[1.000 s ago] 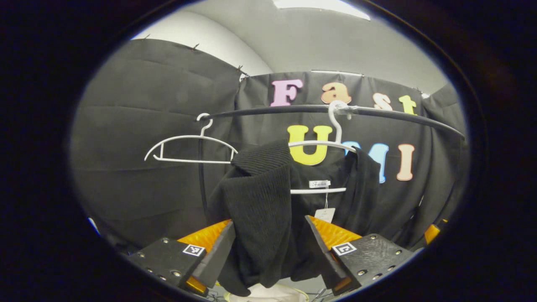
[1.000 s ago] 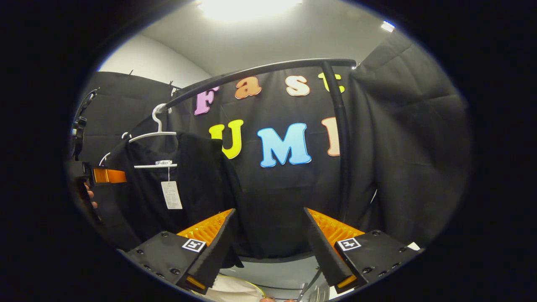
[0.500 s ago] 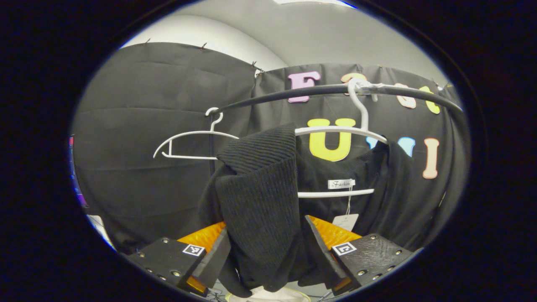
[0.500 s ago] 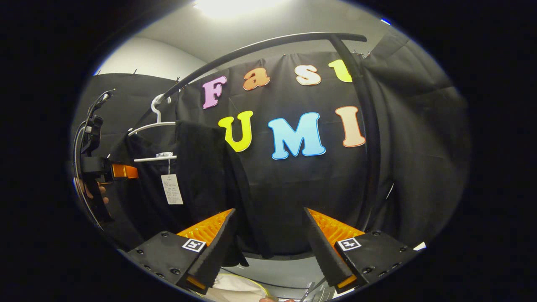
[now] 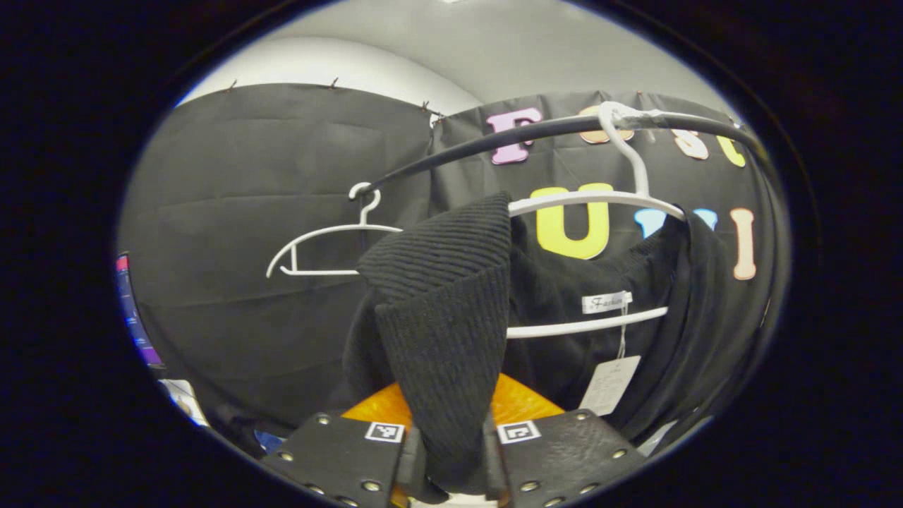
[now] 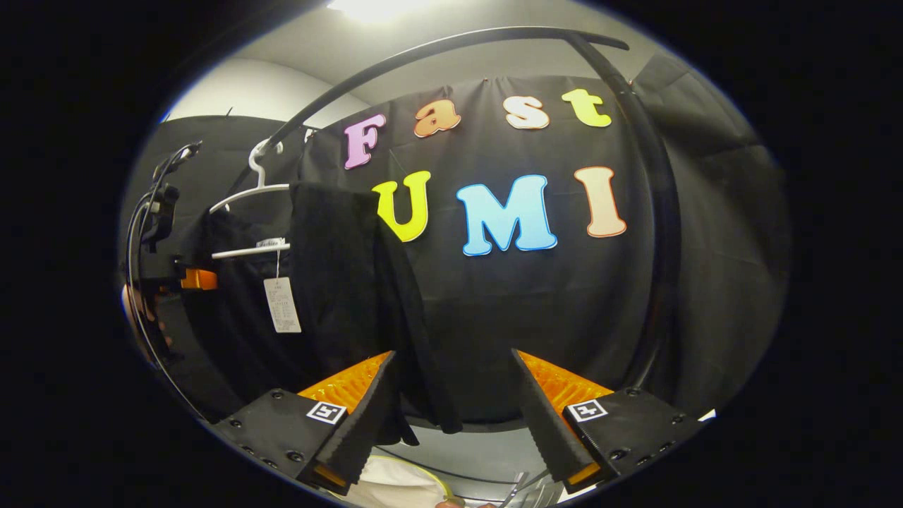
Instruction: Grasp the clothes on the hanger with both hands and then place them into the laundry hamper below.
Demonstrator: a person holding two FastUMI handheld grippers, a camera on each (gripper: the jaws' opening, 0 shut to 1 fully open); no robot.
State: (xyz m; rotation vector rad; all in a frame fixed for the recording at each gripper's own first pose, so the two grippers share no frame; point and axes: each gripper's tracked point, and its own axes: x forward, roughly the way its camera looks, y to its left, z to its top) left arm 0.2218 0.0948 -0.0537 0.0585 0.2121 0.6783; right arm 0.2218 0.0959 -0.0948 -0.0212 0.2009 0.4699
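A black knitted garment [image 5: 437,317] hangs on a white hanger [image 5: 592,204] hooked over a dark rail [image 5: 494,141]. My left gripper [image 5: 451,451] is shut on the garment's left shoulder fold, with the knit squeezed between its fingers. In the right gripper view the same garment [image 6: 331,282] hangs at the left with a paper tag [image 6: 282,305]. My right gripper [image 6: 455,416] is open, and the garment's hanging right edge lies just beyond the gap between its fingers. The left gripper [image 6: 194,279] shows far left, held by a hand. A pale hamper rim [image 6: 402,480] peeks in below.
An empty white hanger [image 5: 324,243] hangs on the rail to the left of the garment. The rail's upright post [image 6: 663,233] curves down on the right in the right gripper view. A paper tag [image 5: 610,384] dangles from the garment's collar.
My left gripper has gone from open to shut on the shoulder fold of the garment. The right gripper has crept closer to the garment's right edge and stays open.
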